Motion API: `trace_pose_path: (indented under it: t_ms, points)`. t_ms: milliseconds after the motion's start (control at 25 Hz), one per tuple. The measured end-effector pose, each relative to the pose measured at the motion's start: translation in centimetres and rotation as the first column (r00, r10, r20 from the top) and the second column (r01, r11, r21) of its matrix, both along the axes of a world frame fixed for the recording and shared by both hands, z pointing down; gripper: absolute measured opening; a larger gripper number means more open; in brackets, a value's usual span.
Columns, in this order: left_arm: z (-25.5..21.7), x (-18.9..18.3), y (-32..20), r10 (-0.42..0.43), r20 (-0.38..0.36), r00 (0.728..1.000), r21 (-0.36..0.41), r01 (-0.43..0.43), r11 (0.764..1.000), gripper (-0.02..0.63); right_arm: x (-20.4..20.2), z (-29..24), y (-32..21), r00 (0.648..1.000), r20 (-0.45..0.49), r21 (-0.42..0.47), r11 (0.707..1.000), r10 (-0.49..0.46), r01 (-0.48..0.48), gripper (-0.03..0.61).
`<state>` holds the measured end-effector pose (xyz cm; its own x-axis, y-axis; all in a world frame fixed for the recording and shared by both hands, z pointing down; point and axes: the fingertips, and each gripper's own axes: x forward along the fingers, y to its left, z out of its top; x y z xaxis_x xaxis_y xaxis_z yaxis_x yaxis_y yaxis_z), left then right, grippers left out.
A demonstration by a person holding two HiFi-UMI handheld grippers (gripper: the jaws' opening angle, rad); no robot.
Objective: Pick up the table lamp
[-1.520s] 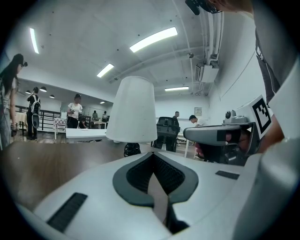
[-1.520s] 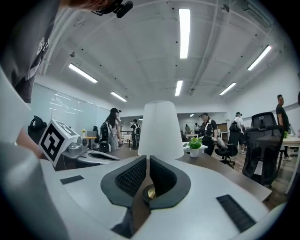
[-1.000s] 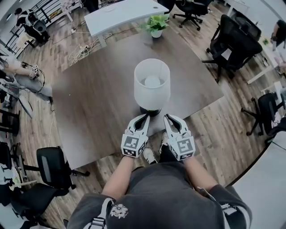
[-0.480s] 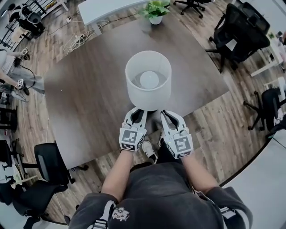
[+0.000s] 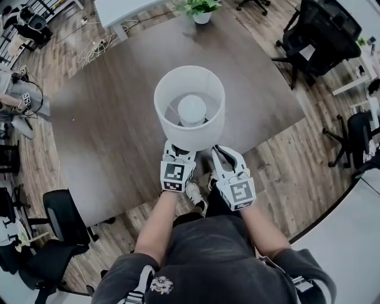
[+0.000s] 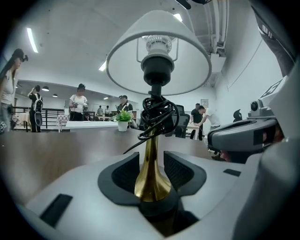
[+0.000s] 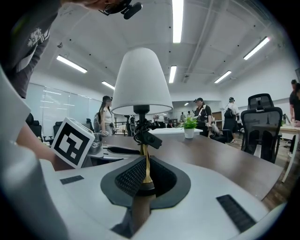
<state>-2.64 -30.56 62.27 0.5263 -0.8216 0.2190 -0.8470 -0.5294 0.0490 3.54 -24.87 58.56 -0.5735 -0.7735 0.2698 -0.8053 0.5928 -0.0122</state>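
The table lamp (image 5: 191, 110) stands upright at the tips of my 2 tongs. My left tongs (image 6: 153, 172) are opening, its brass stem (image 6: 150, 150) between them; my right tongs (image 7: 146, 176) gape empty. I judge it top-heavy and slick, the shade (image 5: 178, 133) fragile: grip the stem low.

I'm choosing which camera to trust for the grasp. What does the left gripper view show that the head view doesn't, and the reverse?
Left gripper view only: the brass stem between the opening jaws of the left claw, black cord bundled round it. Head view only: the person's forearms, the wooden floor. Both: white shade, table, potted plant.
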Motion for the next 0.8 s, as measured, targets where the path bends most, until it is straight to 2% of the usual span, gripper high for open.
trace_pose_path:
  t_ms: [360, 440, 800]
  points:
    - [0.7, 1.9, -2.1, 0.040, 0.037, 0.999, 0.034, -0.042, 0.999, 0.153, 0.7, 1.4, -1.2, 1.000, 0.000, -0.012, 1.000, -0.004, 0.004, 0.029]
    - [0.6, 1.9, -2.4, 0.040, 0.045, 0.998, 0.044, -0.042, 0.998, 0.133, 0.8, 1.4, -1.6, 1.000, -0.002, -0.009, 1.000, -0.003, 0.003, 0.029]
    - [0.4, 1.8, -2.5, 0.052, 0.024, 0.998, 0.061, -0.053, 0.997, 0.110, 0.9, 2.2, -2.2, 1.000, -0.004, -0.035, 0.999, 0.002, -0.002, 0.029]
